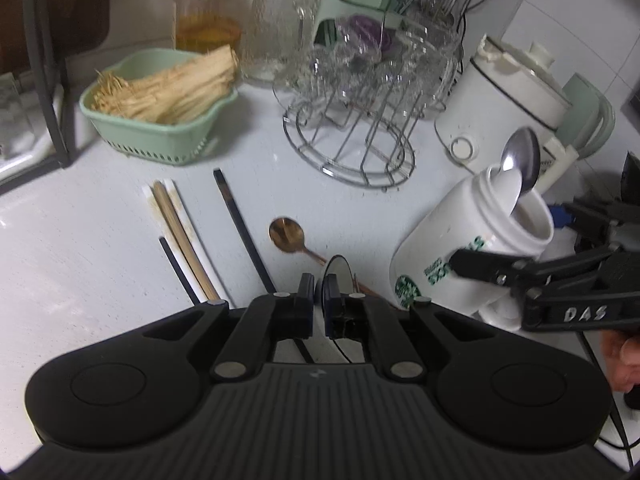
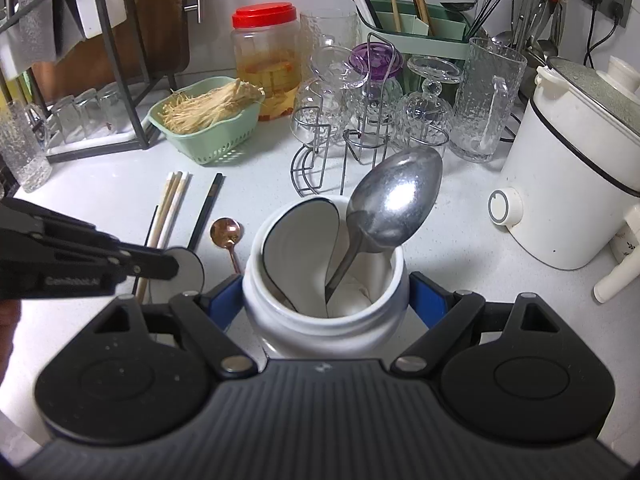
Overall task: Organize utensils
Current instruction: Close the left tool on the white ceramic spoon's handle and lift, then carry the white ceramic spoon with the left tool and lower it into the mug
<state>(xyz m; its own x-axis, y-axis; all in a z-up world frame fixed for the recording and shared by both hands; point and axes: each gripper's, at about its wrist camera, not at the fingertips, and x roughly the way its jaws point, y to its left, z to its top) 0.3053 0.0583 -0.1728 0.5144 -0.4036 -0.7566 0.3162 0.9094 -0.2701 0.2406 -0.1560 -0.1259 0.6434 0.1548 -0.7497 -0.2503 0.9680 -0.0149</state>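
Note:
My right gripper (image 2: 326, 300) is shut on a white jar (image 2: 326, 320) with green lettering (image 1: 460, 256), tilted on the counter. Inside it stand a steel spoon (image 2: 394, 200) and a white ceramic spoon (image 2: 300, 236). My left gripper (image 1: 319, 292) is shut on a second white ceramic spoon with a dark rim (image 1: 340, 268), also seen in the right wrist view (image 2: 188, 268), just left of the jar. A copper spoon (image 1: 287, 235) and several chopsticks (image 1: 184, 236) lie on the counter ahead of it.
A green basket of dried stalks (image 1: 156, 96) and a red-lidded jar (image 1: 210, 8) stand at the back left. A wire rack with glasses (image 1: 360, 92) and a green utensil holder (image 2: 416, 28) stand behind. A white cooker (image 2: 576, 172) is at the right.

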